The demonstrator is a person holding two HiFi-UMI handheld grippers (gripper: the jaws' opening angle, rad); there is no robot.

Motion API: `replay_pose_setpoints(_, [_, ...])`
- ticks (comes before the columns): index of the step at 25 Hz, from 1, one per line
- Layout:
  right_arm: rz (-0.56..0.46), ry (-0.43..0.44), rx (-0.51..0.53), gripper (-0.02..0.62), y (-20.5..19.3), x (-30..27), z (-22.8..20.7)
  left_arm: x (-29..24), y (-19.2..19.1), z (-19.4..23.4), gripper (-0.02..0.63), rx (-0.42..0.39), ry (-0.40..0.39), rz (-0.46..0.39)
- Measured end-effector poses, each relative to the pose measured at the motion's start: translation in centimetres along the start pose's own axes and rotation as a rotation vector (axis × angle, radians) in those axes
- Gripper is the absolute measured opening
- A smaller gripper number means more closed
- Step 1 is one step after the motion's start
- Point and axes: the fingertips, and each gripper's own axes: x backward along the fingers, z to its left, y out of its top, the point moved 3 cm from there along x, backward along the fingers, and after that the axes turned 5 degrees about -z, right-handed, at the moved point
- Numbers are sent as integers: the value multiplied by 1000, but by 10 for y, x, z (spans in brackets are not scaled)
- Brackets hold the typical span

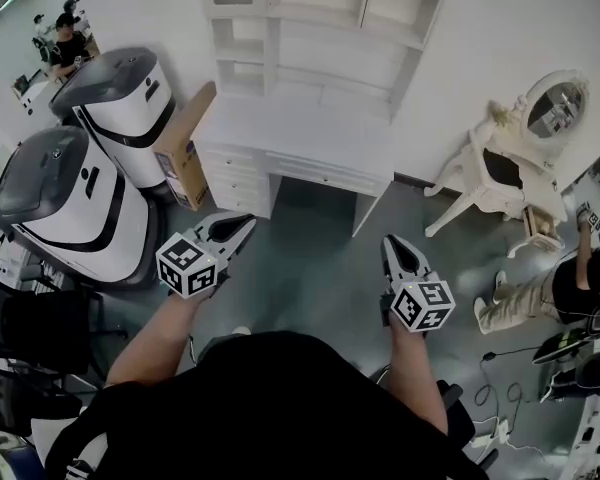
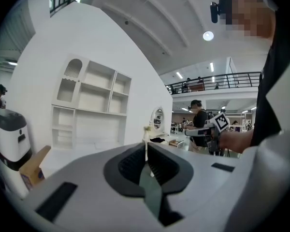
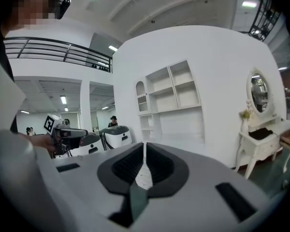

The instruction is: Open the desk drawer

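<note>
The white desk (image 1: 300,133) with a shelf hutch stands against the far wall. Small drawers (image 1: 236,176) stack at its left and a long shallow drawer (image 1: 325,171) runs under the top; all look closed. My left gripper (image 1: 246,228) is held in the air well short of the desk, shut with nothing in it. My right gripper (image 1: 391,245) hovers level with it on the right, also shut and empty. The left gripper view shows the jaws (image 2: 146,148) meeting, with the hutch (image 2: 92,110) far ahead. In the right gripper view the jaws (image 3: 144,150) are pressed together, with the desk (image 3: 174,117) beyond.
Two large white-and-grey machines (image 1: 70,203) (image 1: 120,98) and a cardboard box (image 1: 186,148) stand left of the desk. A white vanity table with an oval mirror (image 1: 520,163) sits to the right. A person (image 1: 540,298) sits on the floor at the right among cables.
</note>
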Motion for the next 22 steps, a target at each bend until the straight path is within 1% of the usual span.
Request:
replay_pose_setpoints(4, [1,-4,-31,17,-7,-2,-5,7,-5,0,20,5,19,23])
replay_pose_setpoints(10, [8,-28,-42,17,-15,-12,-10,8,-14,18,21,37,35,33])
replay_pose_setpoints(17, [38,-65,-39,17,-20,-30,-15,-19,-17,41,20,45,-21,27])
replay_pose_setpoints(22, [56,-91,-37,17,-19,-55,-19,-39,-19,72,20,57,-52,25])
